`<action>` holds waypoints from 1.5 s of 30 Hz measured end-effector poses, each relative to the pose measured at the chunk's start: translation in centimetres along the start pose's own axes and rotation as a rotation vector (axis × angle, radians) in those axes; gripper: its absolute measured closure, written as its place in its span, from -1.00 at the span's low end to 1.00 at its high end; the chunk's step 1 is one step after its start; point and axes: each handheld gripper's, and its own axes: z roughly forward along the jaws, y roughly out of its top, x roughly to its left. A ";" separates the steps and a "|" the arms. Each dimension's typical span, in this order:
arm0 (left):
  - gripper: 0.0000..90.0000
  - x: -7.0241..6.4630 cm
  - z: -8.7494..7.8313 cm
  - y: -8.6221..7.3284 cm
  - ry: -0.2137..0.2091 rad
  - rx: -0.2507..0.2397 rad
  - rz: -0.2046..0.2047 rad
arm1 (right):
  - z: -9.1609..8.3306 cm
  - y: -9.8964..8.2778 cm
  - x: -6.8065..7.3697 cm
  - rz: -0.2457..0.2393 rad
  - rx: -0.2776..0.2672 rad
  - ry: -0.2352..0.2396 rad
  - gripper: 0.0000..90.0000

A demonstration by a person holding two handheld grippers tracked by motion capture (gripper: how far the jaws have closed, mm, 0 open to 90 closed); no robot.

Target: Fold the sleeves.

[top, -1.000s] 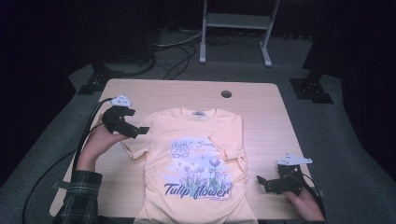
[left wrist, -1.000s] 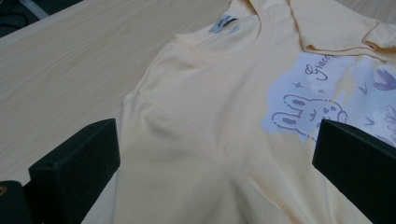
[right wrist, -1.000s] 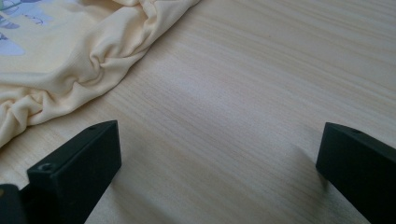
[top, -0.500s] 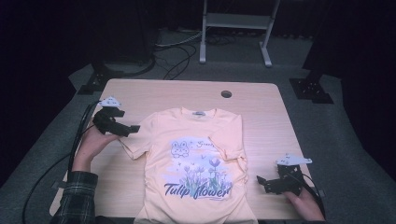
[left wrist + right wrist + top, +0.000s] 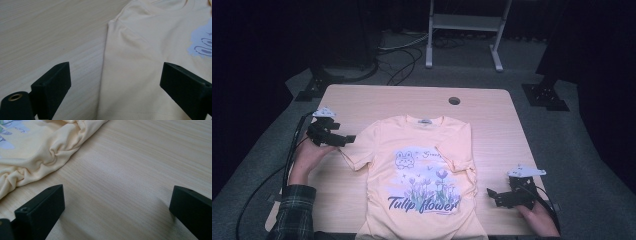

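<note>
Lying flat on the tabletop [image 5: 492,115], the peach T-shirt [image 5: 422,150] has its hem at the near edge and its collar toward the far side, so its long axis runs near to far.

Nearest, at the right, the right gripper [image 5: 494,195] rests on bare wood with its jaws wide apart and nothing between them; the bunched right side of the shirt lies just to its left, close but not touching.

Farther back, at the left, the left gripper [image 5: 347,140] points right at the left sleeve [image 5: 359,155]. Its jaws have just been closing a little yet stand well apart, straddling the sleeve's outer edge with cloth between them, unpinched.

By my reading, the left hand is placed to take hold first, and the sleeve lies straight ahead of it.
</note>
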 end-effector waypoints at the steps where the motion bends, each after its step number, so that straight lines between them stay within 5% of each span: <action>1: -0.69 0.1 0.0 -0.1 -0.004 0.002 -0.002 | 0.0 0.0 0.0 0.000 0.000 0.000 -1.00; 14: -0.45 0.6 0.8 -0.8 -0.001 0.096 -0.016 | 0.0 0.0 0.0 0.000 0.000 0.000 -1.00; 21: -0.33 1.1 0.6 -1.4 -0.003 0.073 -0.047 | 0.0 0.0 0.0 0.000 0.000 0.000 -1.00; 33: -0.02 1.4 0.6 -2.2 0.019 0.140 -0.049 | 0.0 0.0 0.0 0.000 0.000 0.000 -1.00; 45: 0.15 1.6 0.3 -2.5 -0.002 0.144 -0.073 | 0.0 0.0 0.0 0.000 0.000 0.000 -1.00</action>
